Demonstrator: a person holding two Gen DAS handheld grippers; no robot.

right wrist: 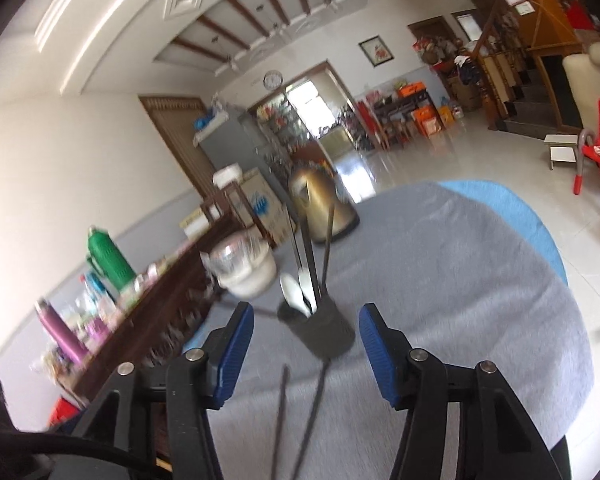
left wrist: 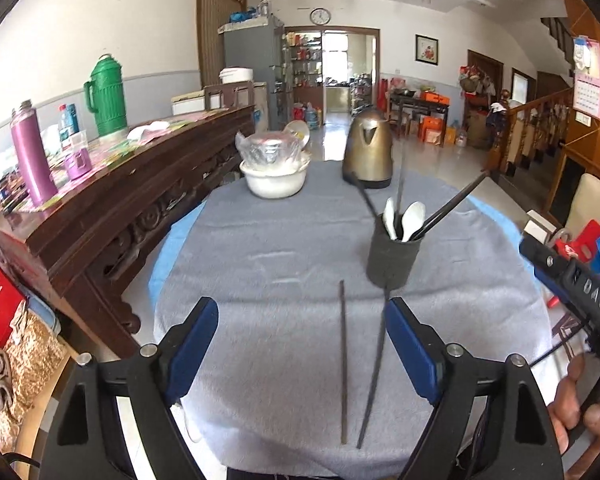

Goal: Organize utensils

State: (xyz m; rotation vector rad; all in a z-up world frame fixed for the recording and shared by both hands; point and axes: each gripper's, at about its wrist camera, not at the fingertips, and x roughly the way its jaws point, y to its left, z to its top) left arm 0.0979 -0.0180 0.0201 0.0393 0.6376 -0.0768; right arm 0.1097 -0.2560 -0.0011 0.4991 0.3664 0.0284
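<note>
A dark utensil cup stands on the grey cloth and holds white spoons and several dark chopsticks. Two loose dark chopsticks lie side by side on the cloth in front of the cup. My left gripper is open above them, nothing between its blue pads; the right-hand stick runs along its right pad. My right gripper is open just short of the cup, not touching it. Its body also shows at the left wrist view's right edge.
A round table under a grey cloth carries a brass kettle and a white bowl with wrapped dishes at the far side. A dark wooden sideboard with flasks stands left. A hand shows at lower right.
</note>
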